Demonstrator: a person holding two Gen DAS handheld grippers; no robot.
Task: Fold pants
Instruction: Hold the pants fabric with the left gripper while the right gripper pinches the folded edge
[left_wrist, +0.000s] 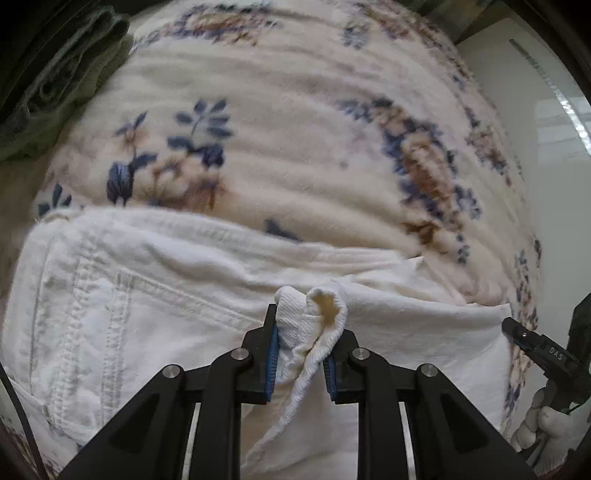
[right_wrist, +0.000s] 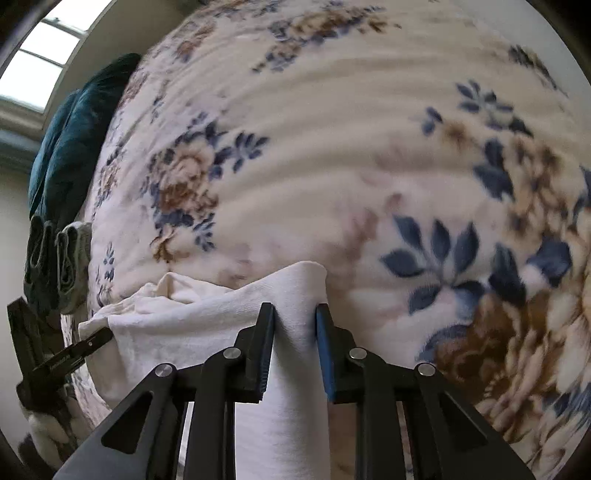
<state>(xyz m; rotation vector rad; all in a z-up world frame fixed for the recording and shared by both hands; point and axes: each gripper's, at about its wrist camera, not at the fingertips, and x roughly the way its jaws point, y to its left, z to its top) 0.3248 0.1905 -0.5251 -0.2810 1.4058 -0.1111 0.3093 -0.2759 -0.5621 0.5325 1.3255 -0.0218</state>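
**At the near edge of the bed: two grips on one hem line**

In the lower centre of the left wrist view, the left gripper (left_wrist: 301, 347) pinches a bunched white cotton hem of the white denim pants (left_wrist: 122, 306) between its blue pads. The pants lie on the cream fleece blanket with blue and brown flowers (left_wrist: 280, 147), and their stitched back pocket is at the lower left of that frame. In the lower centre of the right wrist view, the right gripper (right_wrist: 295, 347) has its jaws closed on a fold of the same white cloth. The held edge runs sideways between the two grippers, so the long axis of the garment seems to lie across both views. The blanket beyond the jaws is free, so I judge the fold goes away from the person, both hands moving together.
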